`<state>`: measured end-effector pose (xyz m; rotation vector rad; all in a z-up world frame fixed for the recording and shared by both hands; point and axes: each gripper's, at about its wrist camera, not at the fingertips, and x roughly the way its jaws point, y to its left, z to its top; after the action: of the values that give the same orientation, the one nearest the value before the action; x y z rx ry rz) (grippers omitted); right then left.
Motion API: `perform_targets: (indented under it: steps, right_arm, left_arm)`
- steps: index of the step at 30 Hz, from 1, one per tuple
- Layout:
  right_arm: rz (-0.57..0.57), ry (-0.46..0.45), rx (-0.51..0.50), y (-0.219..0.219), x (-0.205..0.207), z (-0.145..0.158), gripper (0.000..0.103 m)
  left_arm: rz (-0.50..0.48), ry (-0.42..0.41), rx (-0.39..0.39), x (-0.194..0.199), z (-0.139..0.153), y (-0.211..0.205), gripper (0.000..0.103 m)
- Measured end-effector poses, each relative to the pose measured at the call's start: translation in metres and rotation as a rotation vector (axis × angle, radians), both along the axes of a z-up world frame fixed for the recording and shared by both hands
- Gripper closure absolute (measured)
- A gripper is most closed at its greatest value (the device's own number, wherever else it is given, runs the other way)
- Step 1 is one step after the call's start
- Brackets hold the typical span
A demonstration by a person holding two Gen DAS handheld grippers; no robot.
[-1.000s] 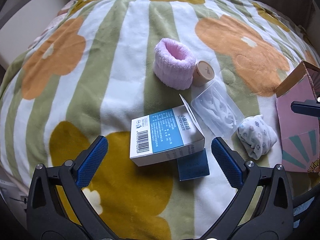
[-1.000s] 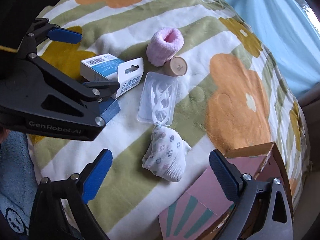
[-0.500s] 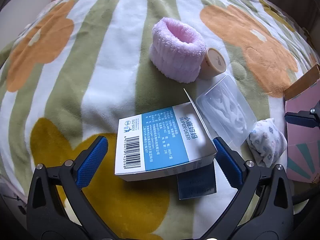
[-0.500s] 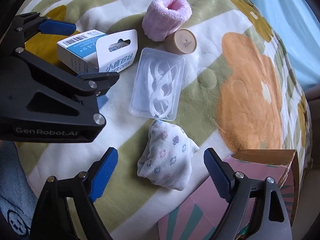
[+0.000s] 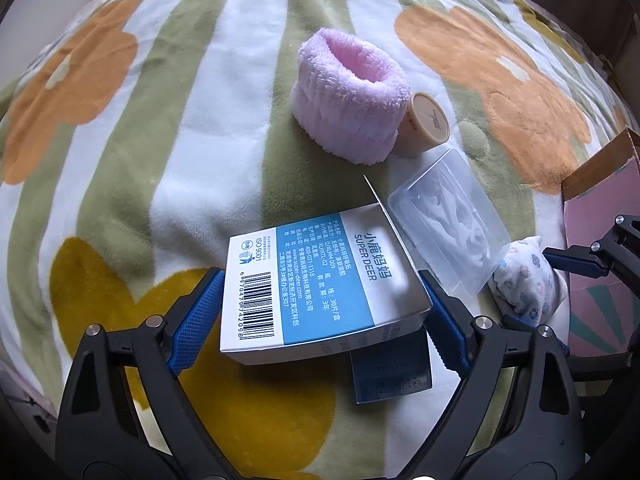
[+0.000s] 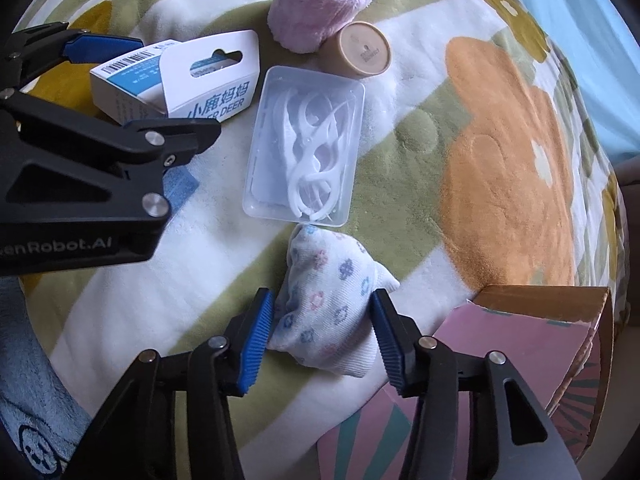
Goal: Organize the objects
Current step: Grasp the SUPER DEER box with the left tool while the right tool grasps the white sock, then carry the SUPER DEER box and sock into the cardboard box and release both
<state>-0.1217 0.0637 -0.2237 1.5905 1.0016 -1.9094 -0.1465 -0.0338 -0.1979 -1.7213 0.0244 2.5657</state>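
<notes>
1. Fleece blanket (image 5: 200, 128) with green and white stripes and orange and mustard flowers covers the whole surface.
2. Left gripper (image 5: 320, 312) has its blue pads on either side of a white-and-blue "SUPER DEER" box (image 5: 316, 284), at its edges; whether they press it I cannot tell.
3. That box lies partly over a dark blue packet (image 5: 390, 372).
4. Right gripper (image 6: 322, 340) brackets a rolled flower-print sock (image 6: 328, 312), pads against its sides.
5. Just beyond the sock lies a clear case of white floss picks (image 6: 306, 146).
6. A pink fleece wristband (image 6: 320, 0) touches a tan round tube (image 6: 362, 50).
7. A pink cardboard box (image 6: 532, 344) sits beside the right gripper.
</notes>
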Motion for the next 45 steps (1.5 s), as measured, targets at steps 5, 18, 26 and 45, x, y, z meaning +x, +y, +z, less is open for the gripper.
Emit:
perform_targets:
  steps: [5, 18, 26, 45]
  right_arm:
    - [-0.043, 0.006, -0.031, 0.006, -0.005, 0.004, 0.065]
    - [-0.088, 0.024, -0.084, 0.017, -0.01, 0.014, 0.067]
    - [-0.105, 0.052, -0.169, 0.022, -0.011, 0.038, 0.068]
    - [-0.171, 0.225, -0.354, 0.045, 0.019, 0.147, 0.068]
  left_arm:
    - [0.0, 0.015, 0.002, 0.003, 0.001, 0.0, 0.012]
    - [-0.016, 0.051, -0.006, 0.009, 0.018, 0.004, 0.012]
    - [-0.022, 0.087, -0.016, 0.018, 0.038, 0.003, 0.012]
    - [-0.079, 0.282, -0.045, 0.039, 0.14, 0.029, 0.012]
